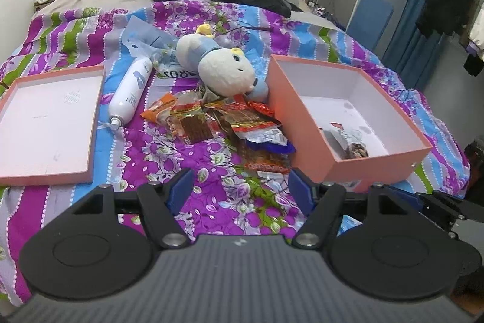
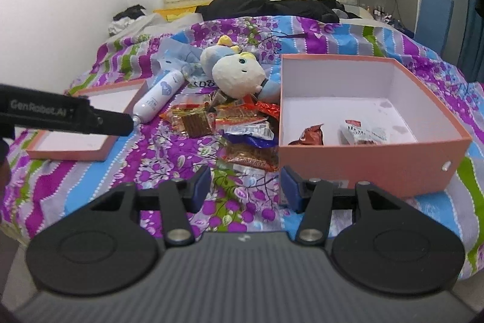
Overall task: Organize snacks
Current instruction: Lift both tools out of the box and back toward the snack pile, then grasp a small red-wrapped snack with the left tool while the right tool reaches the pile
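A heap of snack packets (image 1: 217, 123) (image 2: 224, 126) lies on the flowered bedspread, just left of an open pink box (image 1: 363, 168) (image 2: 363, 162). Inside the box are a brown packet (image 2: 308, 135) and a white packet (image 2: 363, 133), of which the left wrist view shows only a corner (image 1: 351, 144). My left gripper (image 1: 240, 186) hovers open over the bedspread, short of the heap, with nothing between its blue pads. My right gripper (image 2: 246, 185) is also open and empty, near the box's front left corner. The left gripper's black body (image 2: 66, 117) crosses the right wrist view at the left.
The box's pink lid (image 1: 45, 123) (image 2: 75, 147) lies upside down at the left. A white spray bottle (image 1: 130, 93) (image 2: 157, 99) and a plush toy (image 1: 224, 68) (image 2: 236, 74) lie behind the heap. Dark clothes are piled by the headboard. Hanging clothes and a cabinet stand at the right.
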{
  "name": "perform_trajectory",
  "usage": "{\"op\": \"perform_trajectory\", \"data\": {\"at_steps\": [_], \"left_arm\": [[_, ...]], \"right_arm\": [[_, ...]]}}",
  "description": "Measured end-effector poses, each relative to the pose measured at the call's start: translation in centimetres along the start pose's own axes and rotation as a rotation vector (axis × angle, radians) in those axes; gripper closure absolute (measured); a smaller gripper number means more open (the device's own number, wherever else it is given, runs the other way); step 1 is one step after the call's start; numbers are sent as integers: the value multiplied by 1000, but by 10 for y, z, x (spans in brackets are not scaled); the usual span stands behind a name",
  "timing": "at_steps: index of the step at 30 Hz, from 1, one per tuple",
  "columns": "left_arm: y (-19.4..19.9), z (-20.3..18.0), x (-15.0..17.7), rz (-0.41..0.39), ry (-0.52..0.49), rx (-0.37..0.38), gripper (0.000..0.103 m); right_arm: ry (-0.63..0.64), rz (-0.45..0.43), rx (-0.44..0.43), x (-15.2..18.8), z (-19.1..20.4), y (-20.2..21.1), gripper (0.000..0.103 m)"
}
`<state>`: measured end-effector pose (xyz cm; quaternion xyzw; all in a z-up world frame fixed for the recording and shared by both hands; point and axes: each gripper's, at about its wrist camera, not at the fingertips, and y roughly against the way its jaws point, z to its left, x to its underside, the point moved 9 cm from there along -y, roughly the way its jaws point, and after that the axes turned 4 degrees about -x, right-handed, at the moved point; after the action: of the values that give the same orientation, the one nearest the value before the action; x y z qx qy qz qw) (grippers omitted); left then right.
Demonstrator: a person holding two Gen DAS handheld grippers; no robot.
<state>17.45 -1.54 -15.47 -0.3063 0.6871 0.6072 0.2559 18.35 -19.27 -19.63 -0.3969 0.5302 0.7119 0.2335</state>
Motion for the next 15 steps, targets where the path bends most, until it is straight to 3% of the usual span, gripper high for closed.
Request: {"op": "perform_trajectory", "data": {"at_steps": [11, 15], "left_arm": [[-72, 32, -4, 86, 47, -34, 29], [-106, 47, -9, 104, 63, -40, 29]], "right_arm": [[104, 34, 7, -9, 12, -52, 51], [156, 41, 16, -12, 21, -77, 57]]}}
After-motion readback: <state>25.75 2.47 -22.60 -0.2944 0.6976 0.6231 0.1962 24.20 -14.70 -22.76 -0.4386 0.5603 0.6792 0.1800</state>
